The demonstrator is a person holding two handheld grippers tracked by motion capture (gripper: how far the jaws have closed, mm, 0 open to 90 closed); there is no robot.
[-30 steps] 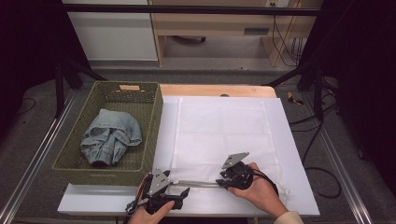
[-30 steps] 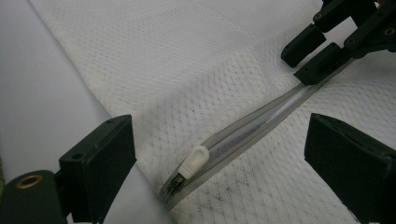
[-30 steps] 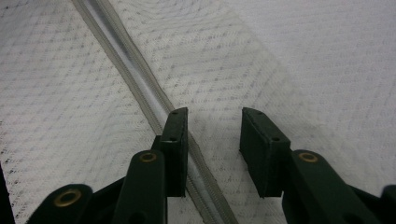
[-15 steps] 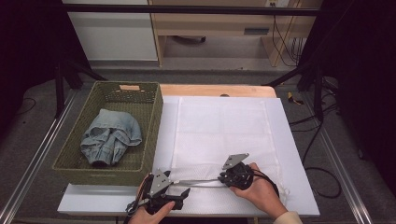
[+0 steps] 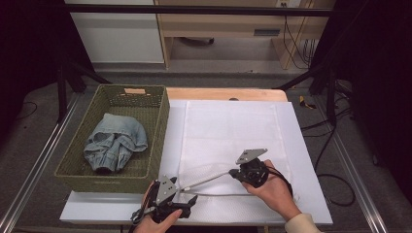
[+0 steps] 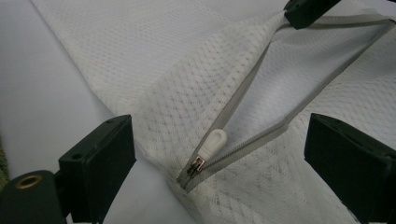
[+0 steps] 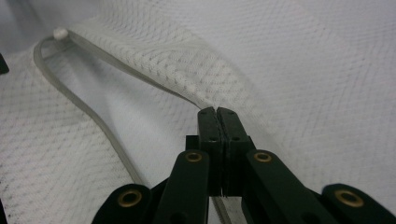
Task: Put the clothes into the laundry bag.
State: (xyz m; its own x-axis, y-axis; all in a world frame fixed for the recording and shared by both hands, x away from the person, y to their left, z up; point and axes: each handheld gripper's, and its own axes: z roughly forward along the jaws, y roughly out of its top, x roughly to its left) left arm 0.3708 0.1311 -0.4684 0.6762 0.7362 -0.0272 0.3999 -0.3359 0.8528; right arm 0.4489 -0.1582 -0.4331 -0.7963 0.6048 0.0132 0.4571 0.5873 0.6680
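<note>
right gripper (image 5: 238, 173) has just been closing its jaws and they now stand clenched on the upper edge of the mesh laundry bag (image 5: 233, 131), pinching the grey zipper tape (image 7: 140, 70) right at the fingertips. compared with a second ago that hand sits a bit higher and the pinched edge is lifted off the lower layer, so the bag mouth gapes between the two grippers. left gripper (image 5: 187, 201) hasn't shifted; its jaws are released, wide apart, nothing pressed between them.

in the left gripper view the white zipper pull (image 6: 211, 142) lies between the open jaws, slightly nearer the left one and just ahead of the pads, at the closed end of the zip. the two tape lines fork away from it toward the far gripper's tips at top right. in the right gripper view the same pull (image 7: 60, 33) is well ahead of the clenched jaws, up to their left.

my read: mouth is being held open, probably so the denim garment (image 5: 115, 141) can go in; next the left would need either the lower edge or the clothes.

surface: white table top (image 5: 303, 160) with the bag spread flat on it, green woven basket (image 5: 160, 121) beside the bag, past the left gripper's far side, denim bundled inside. wooden strip at the table's far edge. room beyond is dark with black stand legs, cables on grey floor, pale cabinet and wooden shelf at the back.
</note>
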